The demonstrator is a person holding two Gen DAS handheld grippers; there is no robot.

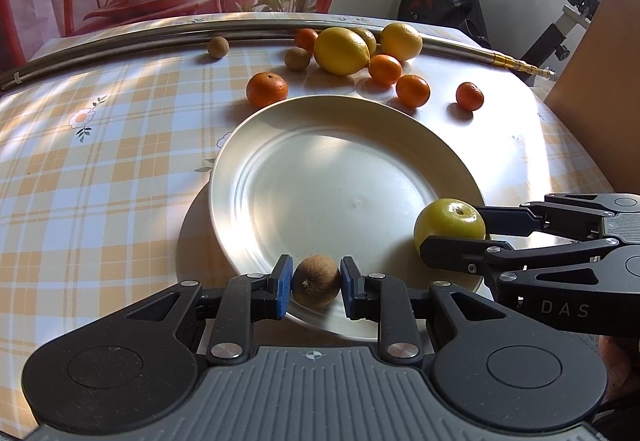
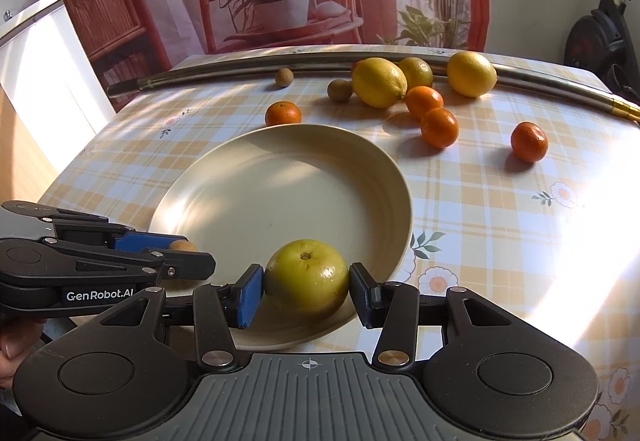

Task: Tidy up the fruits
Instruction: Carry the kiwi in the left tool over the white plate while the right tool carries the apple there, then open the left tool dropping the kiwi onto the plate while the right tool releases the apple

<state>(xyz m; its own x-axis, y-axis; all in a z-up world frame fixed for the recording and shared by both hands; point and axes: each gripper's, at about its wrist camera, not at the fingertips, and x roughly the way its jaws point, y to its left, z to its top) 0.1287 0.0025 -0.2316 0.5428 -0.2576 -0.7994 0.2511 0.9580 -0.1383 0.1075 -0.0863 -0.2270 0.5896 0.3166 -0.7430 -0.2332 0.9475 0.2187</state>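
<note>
Behind the lemons (image 1: 341, 51), a half-hidden, perhaps orange fruit (image 1: 306, 39).

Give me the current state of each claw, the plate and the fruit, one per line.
Left claw: shut on the brown fruit, over the plate's near rim.
Right claw: shut on the green citrus, over the plate's near edge.
Plate: upright on the table, middle bare.
Lemons: loose on the cloth beside the metal rod.
Tangerines: loose on the cloth, outside the plate.
</note>
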